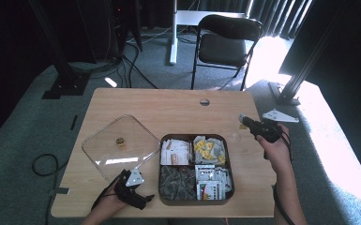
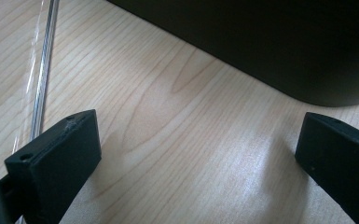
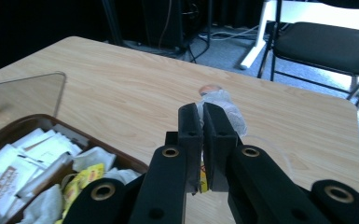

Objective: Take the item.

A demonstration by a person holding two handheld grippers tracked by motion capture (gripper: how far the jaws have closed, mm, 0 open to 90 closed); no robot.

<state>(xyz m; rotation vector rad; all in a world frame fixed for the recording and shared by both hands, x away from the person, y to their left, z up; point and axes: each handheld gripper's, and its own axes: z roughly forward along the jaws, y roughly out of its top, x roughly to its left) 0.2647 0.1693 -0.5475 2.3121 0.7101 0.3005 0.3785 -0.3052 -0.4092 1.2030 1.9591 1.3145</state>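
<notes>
A brown tray (image 1: pixel 160 165) with four compartments of tea bags and sachets sits at the table's front middle. Its clear lid (image 1: pixel 117 145) with a gold knob (image 1: pixel 120 141) lies flat to its left. My left gripper (image 1: pixel 138 187) rests low on the table between the lid and the tray. In the left gripper view, this gripper (image 2: pixel 198 135) is open over bare wood, with the dark tray wall (image 2: pixel 284 51) ahead. My right gripper (image 1: pixel 242 119) hovers right of the tray. In the right gripper view, it (image 3: pixel 203 112) is shut on a white tea bag (image 3: pixel 224 105).
A cable hole (image 1: pixel 205 101) marks the table's far middle. A black folding chair (image 1: pixel 225 44) stands beyond the table, with dark stands and floor cables (image 1: pixel 44 164) around it. The tray rim (image 3: pixel 37 122) and lid (image 3: pixel 23 93) lie left of my right gripper.
</notes>
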